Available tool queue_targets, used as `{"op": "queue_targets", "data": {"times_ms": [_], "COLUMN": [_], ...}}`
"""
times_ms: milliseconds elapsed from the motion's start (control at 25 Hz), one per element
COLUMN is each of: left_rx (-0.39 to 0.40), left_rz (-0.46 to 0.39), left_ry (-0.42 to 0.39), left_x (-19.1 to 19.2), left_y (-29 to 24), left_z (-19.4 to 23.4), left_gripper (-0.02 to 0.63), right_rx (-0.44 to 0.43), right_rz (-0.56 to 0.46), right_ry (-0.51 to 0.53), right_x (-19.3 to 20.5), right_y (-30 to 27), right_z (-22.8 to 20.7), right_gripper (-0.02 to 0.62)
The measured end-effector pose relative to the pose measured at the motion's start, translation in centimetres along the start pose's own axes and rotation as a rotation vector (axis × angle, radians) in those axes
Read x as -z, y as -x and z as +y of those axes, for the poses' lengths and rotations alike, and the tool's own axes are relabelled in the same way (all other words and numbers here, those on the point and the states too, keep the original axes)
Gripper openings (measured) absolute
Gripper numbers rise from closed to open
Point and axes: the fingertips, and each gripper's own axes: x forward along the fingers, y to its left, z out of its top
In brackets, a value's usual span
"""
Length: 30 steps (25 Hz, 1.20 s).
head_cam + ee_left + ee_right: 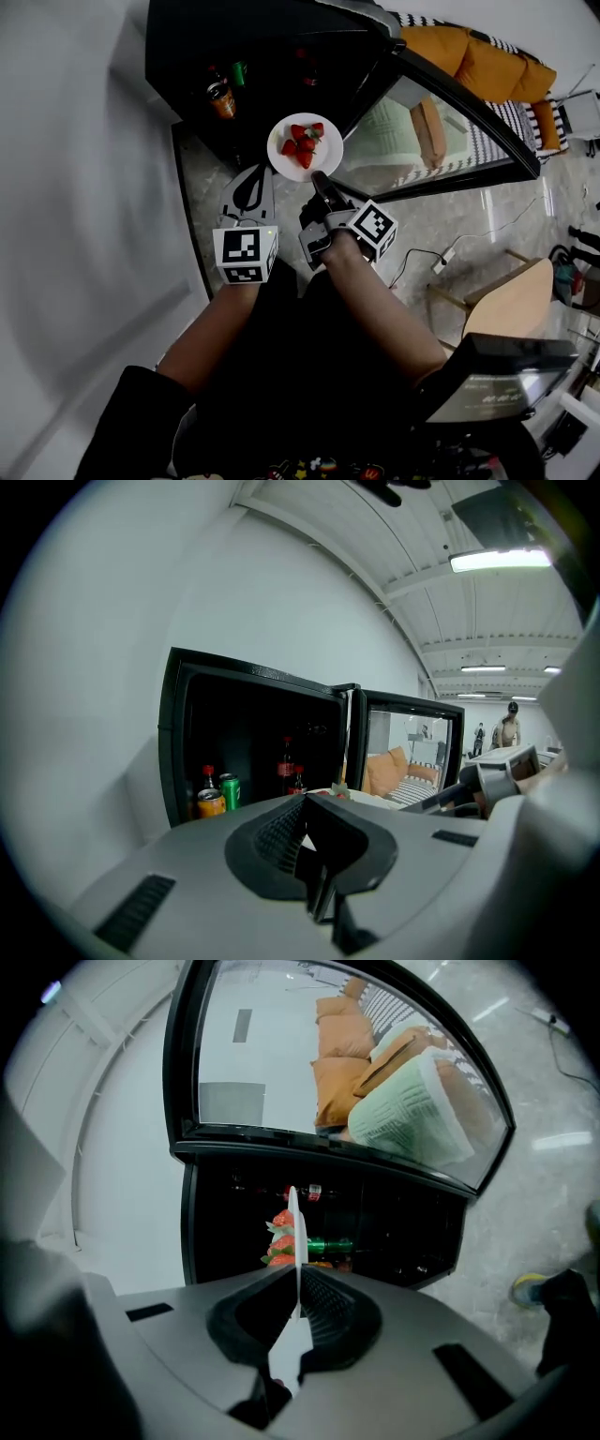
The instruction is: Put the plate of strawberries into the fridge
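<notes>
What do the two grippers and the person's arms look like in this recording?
The left gripper and right gripper have pale grey moulded shells with black ribbed pads at the jaws. Each carries a white cube printed with black square markers. A black sleeve covers the left upper arm.

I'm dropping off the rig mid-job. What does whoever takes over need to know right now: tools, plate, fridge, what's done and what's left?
Left tool: jaws together, empty, just left of the plate.
Right tool: shut on the near rim of the plate, which still carries the strawberries.
Fridge: door open; cans and bottles inside.
Done: plate lifted and brought to the opening.
Left: set it inside, release, withdraw, likely close the door.
</notes>
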Motion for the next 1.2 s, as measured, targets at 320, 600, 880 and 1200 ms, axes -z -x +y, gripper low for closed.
{"op": "queue_targets", "data": {"times_ms": [320,600,880,1200], "left_rx": [-0.034,-0.108,-0.141,-0.117], "left_rz": [0.007,0.029,0.048,0.084], "left_ry": [0.018,0.045,0.063,0.069], "left_x": [1.6,3.1,5.7,9.1], "left_y": [-3.3,-5.1,-6.5,-8.8], "left_z": [0.8,2.3,3.8,4.3], "left_gripper": [0.005,0.004,0.005,0.005], "right_rx": [0.004,0.019,0.037,0.055], "right_rz": [0.05,0.086,0.101,0.101], "right_ry": [0.006,-0.003,-0.022,-0.032], "right_x": [-1.3,-3.0,-3.1,-3.0], "right_y": [-3.8,-6.7,-9.3,-12.2], "right_z": [-1.3,-3.5,-6.0,-8.8], "right_gripper": [0.017,0.017,0.017,0.017]}}
